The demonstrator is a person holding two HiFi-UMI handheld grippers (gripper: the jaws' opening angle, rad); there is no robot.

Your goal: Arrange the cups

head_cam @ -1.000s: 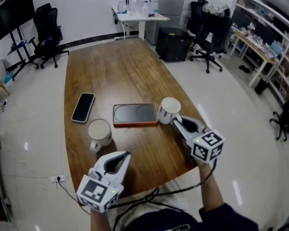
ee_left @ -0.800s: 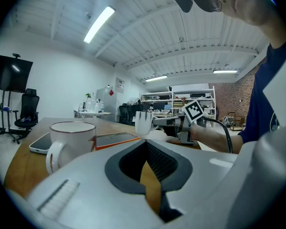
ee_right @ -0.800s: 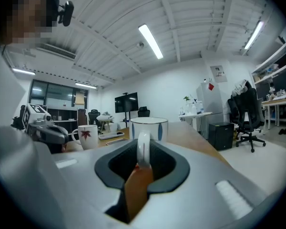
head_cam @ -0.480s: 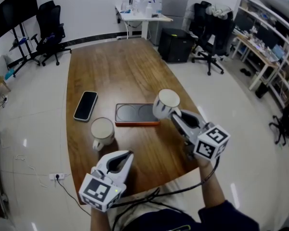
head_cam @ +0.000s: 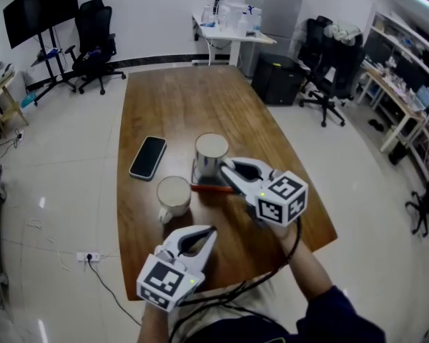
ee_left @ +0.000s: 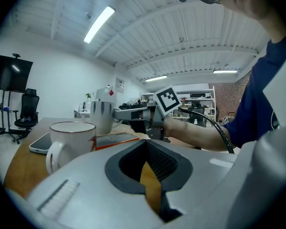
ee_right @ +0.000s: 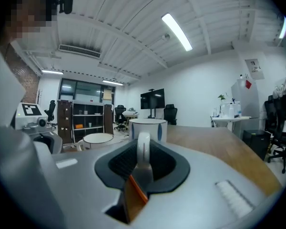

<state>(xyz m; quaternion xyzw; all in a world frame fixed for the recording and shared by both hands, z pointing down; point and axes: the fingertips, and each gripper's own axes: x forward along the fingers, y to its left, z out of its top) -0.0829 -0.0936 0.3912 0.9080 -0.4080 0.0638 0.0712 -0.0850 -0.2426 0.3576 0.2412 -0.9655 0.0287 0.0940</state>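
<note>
My right gripper (head_cam: 227, 168) is shut on the handle of a white mug (head_cam: 211, 153) and holds it just above the left part of an orange-rimmed dark tray (head_cam: 213, 187). In the right gripper view the mug (ee_right: 148, 128) stands upright straight ahead, its handle pinched between the jaws. A second white mug (head_cam: 174, 195) stands on the wooden table (head_cam: 179, 109) in front of the tray, handle toward me. My left gripper (head_cam: 203, 233) is shut and empty, near the table's front edge behind that mug (ee_left: 70, 142).
A black phone (head_cam: 148, 156) lies on the table left of the tray. Office chairs (head_cam: 96, 41), a white desk (head_cam: 232, 31) and shelving (head_cam: 407, 84) surround the table on a pale tiled floor.
The right gripper carried its mug from the table's right side up and leftward to above the tray's left part. The left gripper and the other mug kept still.
</note>
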